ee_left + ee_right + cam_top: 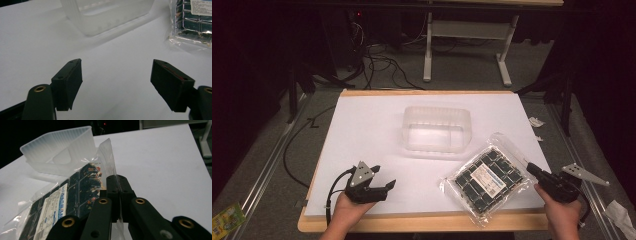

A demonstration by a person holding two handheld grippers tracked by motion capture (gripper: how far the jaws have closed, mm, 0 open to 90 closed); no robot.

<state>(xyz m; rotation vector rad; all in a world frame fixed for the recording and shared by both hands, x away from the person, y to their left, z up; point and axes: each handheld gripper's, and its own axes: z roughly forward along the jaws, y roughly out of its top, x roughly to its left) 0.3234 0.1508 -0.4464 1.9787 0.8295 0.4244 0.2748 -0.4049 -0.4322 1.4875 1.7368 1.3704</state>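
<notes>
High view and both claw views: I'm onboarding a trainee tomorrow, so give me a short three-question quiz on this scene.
1. True or false: the right claw is shut on the clear edge of the packet.
2. Which stands open over bare white table? A) left claw B) right claw
3. What lies inside the translucent tub?

Key: 1 true; 2 A; 3 nothing, it looks empty.
</notes>
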